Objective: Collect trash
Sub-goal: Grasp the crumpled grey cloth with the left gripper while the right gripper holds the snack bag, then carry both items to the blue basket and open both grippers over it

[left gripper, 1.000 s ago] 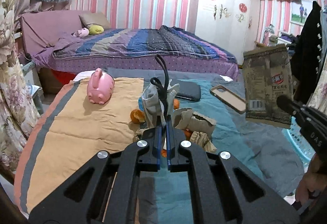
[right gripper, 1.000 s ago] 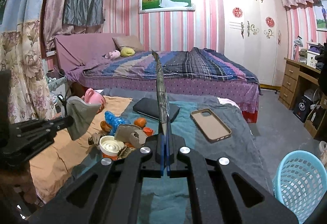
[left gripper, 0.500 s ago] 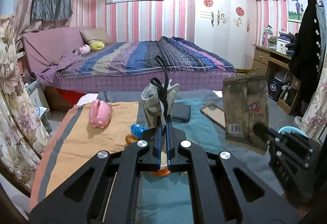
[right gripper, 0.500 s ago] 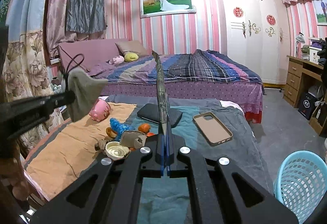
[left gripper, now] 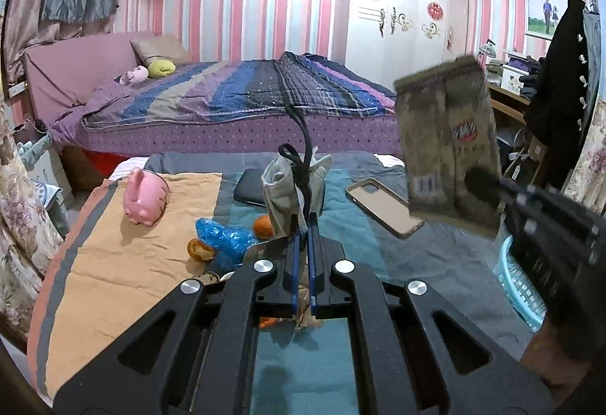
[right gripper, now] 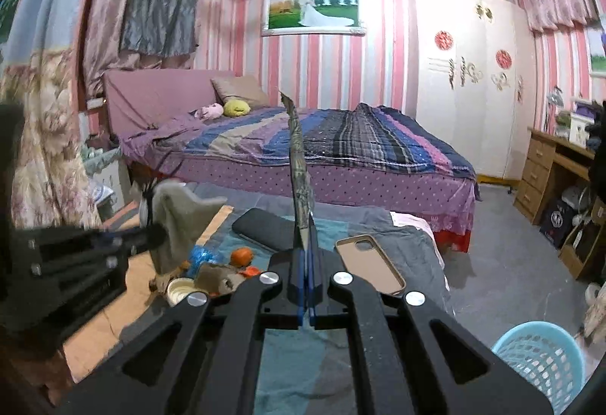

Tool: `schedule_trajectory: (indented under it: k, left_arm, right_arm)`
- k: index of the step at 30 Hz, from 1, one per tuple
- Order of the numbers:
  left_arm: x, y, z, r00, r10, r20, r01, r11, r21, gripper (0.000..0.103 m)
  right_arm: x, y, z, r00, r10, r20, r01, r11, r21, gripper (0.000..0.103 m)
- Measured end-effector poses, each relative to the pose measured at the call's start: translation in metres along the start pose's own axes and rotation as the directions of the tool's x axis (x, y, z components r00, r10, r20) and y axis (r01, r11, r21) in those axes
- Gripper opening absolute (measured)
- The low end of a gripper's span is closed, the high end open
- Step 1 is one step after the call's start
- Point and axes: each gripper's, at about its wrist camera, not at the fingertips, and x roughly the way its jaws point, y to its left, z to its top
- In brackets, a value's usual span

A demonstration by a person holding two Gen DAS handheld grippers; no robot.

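Left gripper (left gripper: pixel 302 225) lower centre of left wrist view, fingers pinched tight on grey face mask (left gripper: pixel 282 187) with black ear loop, mask lifted above table. Right gripper (right gripper: pixel 305 244) centre of right wrist view, fingers clamped on flat brown snack wrapper (right gripper: pixel 299 169), edge-on, upright; same wrapper seen broadside at right of left view. Trash pile (right gripper: pixel 212 273) left of centre: blue plastic bag, orange peel, round lid. Light blue basket (right gripper: pixel 538 362) lower right, on floor. Phone case (right gripper: pixel 369 263) on table, centre.

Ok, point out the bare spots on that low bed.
Free: orange cloth left of the pink piggy bank, and grey blanket between phone case and blue basket. Crowded: the trash pile around the blue plastic bag.
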Motion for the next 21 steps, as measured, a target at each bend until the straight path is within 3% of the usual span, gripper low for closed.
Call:
schedule_trajectory:
  k: [6,13,18,21]
  left_arm:
    - [0.009,0.003,0.006,1.000,-0.007,0.008,0.007,1.000,0.013,0.002]
    - [-0.001,0.010,-0.003,1.000,0.009,0.003,-0.009,1.000,0.026,0.002]
    - [0.000,-0.004,-0.008,0.998,-0.066,0.006,0.066,0.997,-0.026,0.002]
    - [0.007,-0.022,-0.015,0.992,-0.127,0.017,0.127,0.991,-0.033,0.002]
  right_arm:
    - [0.009,0.009,0.019,1.000,0.017,0.022,-0.017,1.000,-0.021,0.001]
    - [-0.001,0.001,0.001,0.997,0.020,-0.075,-0.021,1.000,-0.018,0.001]
    - [-0.012,-0.043,-0.016,0.992,0.026,-0.121,-0.015,0.995,0.094,0.001]
    - [-0.026,-0.068,-0.026,0.995,0.028,-0.093,-0.016,0.993,0.118,0.001]
